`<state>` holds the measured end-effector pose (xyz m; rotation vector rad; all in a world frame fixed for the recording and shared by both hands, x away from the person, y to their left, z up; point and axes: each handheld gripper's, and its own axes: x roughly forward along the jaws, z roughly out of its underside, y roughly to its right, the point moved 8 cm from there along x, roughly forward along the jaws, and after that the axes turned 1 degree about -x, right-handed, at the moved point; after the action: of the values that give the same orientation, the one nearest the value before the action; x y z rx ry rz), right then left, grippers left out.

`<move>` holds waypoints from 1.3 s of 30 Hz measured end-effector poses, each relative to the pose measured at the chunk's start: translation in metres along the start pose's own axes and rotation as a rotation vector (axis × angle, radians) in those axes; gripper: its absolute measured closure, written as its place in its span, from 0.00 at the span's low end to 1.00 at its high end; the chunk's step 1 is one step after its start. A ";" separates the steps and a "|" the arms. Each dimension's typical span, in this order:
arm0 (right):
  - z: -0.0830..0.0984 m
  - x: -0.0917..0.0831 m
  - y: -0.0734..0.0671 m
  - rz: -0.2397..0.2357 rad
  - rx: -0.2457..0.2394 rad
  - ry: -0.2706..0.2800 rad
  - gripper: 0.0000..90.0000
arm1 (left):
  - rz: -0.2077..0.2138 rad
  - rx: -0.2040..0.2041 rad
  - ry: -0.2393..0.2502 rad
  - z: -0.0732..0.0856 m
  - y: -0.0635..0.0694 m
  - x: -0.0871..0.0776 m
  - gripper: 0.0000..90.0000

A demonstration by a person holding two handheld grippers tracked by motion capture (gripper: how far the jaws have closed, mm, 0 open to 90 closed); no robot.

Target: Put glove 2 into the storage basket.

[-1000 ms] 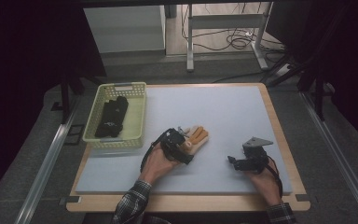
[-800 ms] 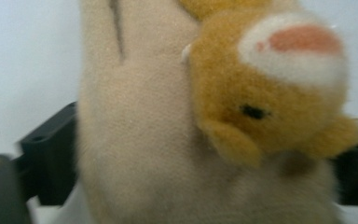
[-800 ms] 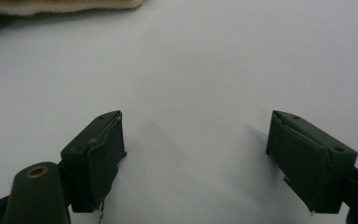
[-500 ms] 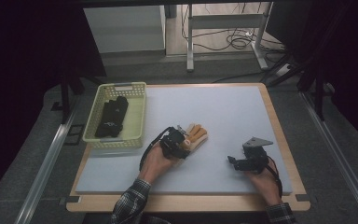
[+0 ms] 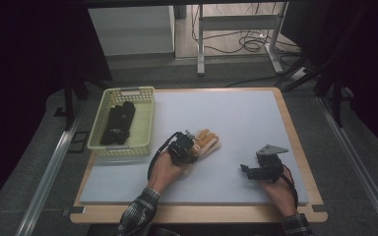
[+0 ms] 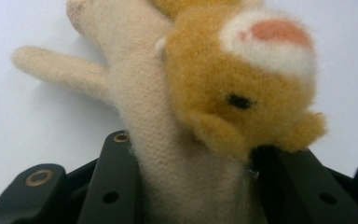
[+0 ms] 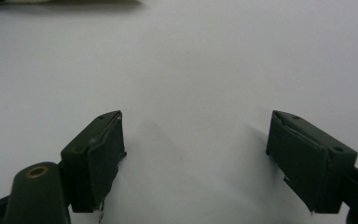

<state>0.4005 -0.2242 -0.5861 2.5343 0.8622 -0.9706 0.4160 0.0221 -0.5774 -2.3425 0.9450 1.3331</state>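
Lying lengthwise away from the clenched left tool (image 5: 189, 147), the plush toy (image 6: 200, 112) (head outward).

Toy: your left gripper (image 6: 191, 186) has just been closing its black jaws on a cream and tan plush animal (image 6: 200, 102).
Surface: pale table (image 6: 23, 126) beneath.

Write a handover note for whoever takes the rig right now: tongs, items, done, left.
Left tongs: jaws have just been closing and now pinch the plush glove at its cuff; it lies on the white mat mid-table.
Right tongs: open, empty, resting on the mat.
Yellow basket at the mat's left edge holds a black item.
Done: glove gripped.
Left: probably lift it into the basket.
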 end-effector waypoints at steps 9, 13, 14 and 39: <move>0.000 0.000 0.000 0.000 0.001 0.000 0.20 | -0.042 -0.051 0.027 -0.014 -0.014 -0.021 0.69; 0.000 0.000 0.000 0.000 0.000 0.001 0.20 | -0.065 -0.066 0.039 -0.022 -0.023 -0.035 0.69; 0.000 0.000 0.000 0.000 0.000 0.001 0.20 | -0.071 -0.073 0.043 -0.025 -0.027 -0.040 0.69; 0.000 0.000 0.000 0.000 0.001 0.003 0.20 | -0.260 -0.325 0.115 -0.019 -0.139 -0.122 0.68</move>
<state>0.4005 -0.2240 -0.5862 2.5377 0.8627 -0.9677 0.4765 0.1645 -0.4745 -2.6947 0.4535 1.3391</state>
